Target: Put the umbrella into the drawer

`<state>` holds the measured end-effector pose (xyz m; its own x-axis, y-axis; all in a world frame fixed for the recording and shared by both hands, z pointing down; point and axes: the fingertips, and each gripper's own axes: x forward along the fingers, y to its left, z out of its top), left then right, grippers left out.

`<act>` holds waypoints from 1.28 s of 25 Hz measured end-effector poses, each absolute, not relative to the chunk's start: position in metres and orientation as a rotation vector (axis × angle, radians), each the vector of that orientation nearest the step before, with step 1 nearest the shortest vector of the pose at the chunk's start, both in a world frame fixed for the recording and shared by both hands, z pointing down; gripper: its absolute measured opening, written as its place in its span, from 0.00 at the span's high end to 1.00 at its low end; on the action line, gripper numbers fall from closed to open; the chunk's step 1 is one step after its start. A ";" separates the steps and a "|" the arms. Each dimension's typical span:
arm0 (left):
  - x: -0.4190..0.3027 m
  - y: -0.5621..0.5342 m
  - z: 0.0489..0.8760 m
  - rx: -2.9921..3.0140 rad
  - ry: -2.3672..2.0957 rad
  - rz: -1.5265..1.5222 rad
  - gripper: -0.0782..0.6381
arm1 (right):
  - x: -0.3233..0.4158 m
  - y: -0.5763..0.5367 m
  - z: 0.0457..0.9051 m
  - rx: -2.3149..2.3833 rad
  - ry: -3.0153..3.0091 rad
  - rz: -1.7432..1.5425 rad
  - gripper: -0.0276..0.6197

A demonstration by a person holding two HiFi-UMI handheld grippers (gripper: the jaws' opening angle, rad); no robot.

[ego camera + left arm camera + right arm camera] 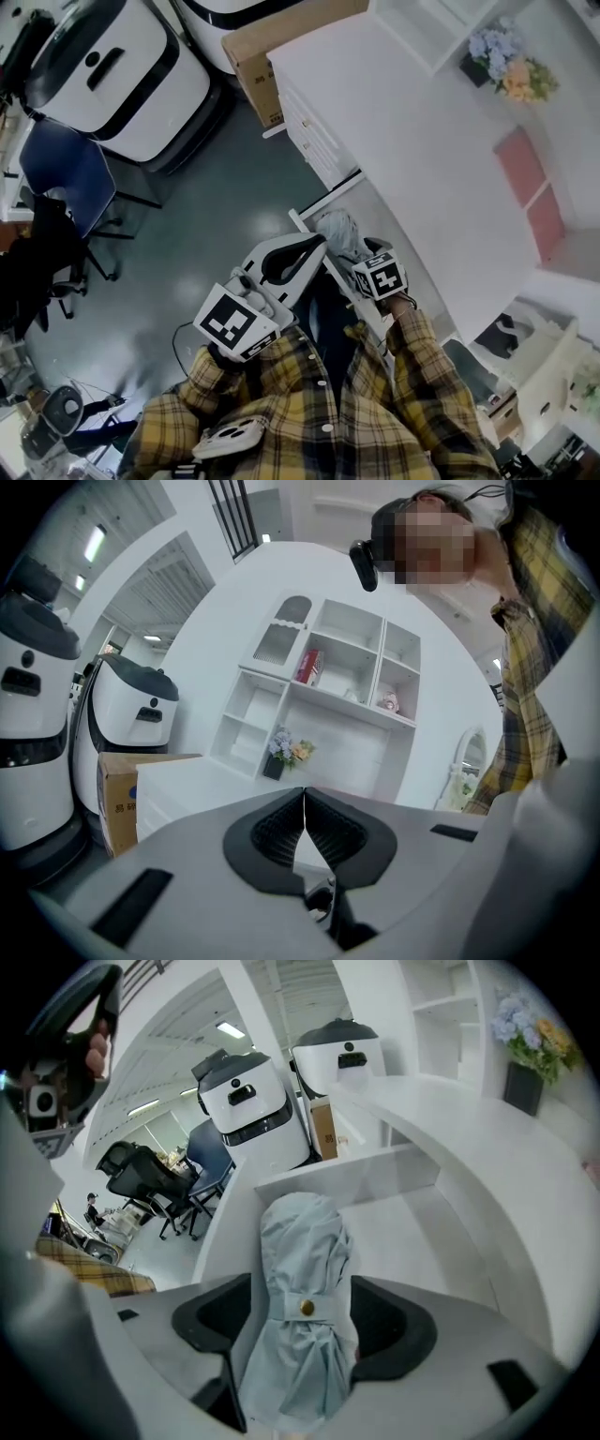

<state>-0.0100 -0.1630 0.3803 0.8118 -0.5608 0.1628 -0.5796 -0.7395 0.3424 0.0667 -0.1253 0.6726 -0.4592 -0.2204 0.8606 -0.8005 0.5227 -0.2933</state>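
A folded pale blue umbrella (pixel 302 1307), strapped with a brass snap, is clamped between the jaws of my right gripper (pixel 302 1330), which is shut on it. Its tip points over the open white drawer (pixel 412 1232). In the head view the umbrella (pixel 339 232) pokes out past the right gripper (pixel 361 258) above the pulled-out drawer (pixel 375 202) of the white cabinet. My left gripper (pixel 302 251) is beside it on the left, off the drawer's front edge, shut with nothing in it. The left gripper (pixel 304 803) shows its black pads pressed together.
A white cabinet top (pixel 412 122) carries a vase of flowers (pixel 506 66). Against it stands a cardboard box (pixel 258 66). White robot units (pixel 112 75) and a blue office chair (pixel 61 173) stand on the grey floor to the left. White wall shelves (pixel 319 682) rise behind the cabinet.
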 end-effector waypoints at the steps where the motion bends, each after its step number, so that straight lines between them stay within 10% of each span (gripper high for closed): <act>1: -0.008 -0.164 0.377 2.628 -0.850 0.062 0.86 | 0.067 -0.128 0.665 0.848 -1.970 0.907 0.46; 19: 0.049 -0.164 0.314 2.815 -0.619 -0.024 0.86 | 0.084 -0.155 0.447 1.183 -2.373 0.742 0.49; 32: 0.127 -0.136 0.281 2.900 -0.253 -0.081 0.86 | 0.169 -0.114 0.316 1.705 -2.438 0.492 0.74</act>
<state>0.1275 -0.1356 0.2811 0.9836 -0.1770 -0.0351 -0.1643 -0.9589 0.2312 0.1691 -0.1144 0.3155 -0.3550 -0.8902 0.2856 -0.9313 0.3100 -0.1913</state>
